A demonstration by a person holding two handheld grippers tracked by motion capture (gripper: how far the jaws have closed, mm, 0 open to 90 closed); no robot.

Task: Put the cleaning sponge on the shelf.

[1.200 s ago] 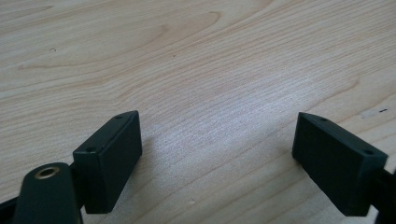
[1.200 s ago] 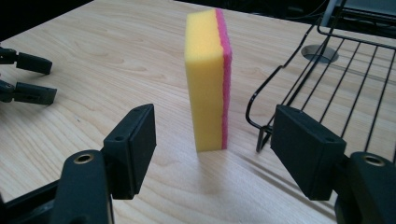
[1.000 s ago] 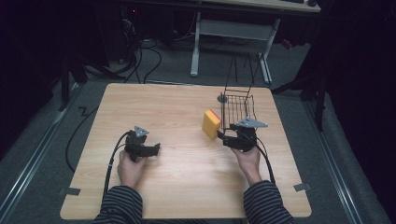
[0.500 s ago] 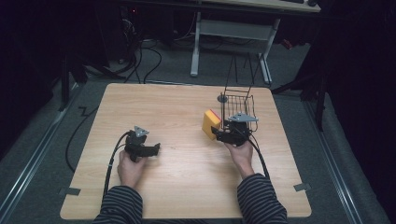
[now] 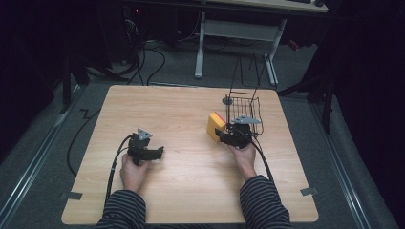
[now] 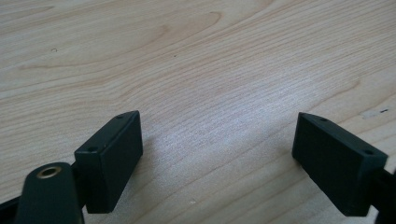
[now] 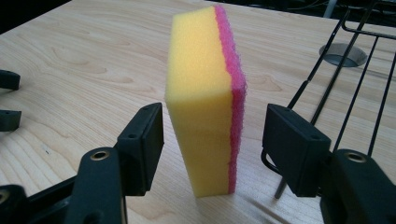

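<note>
Between the right gripper's (image 7: pixel 212 140) spread jaws stands the sponge (image 7: pixel 203 98), untouched.

- The wooden table (image 5: pixel 191 191) is seen from above the person's side, looking forward and down, fairly far off.
- The tabletop is viewed close and low along the left gripper's (image 6: pixel 217 158) jaws.
- A sponge (image 7: pixel 203 93) and wire basket (image 7: pixel 355 93) are viewed close; both are shared with the high view.
</note>
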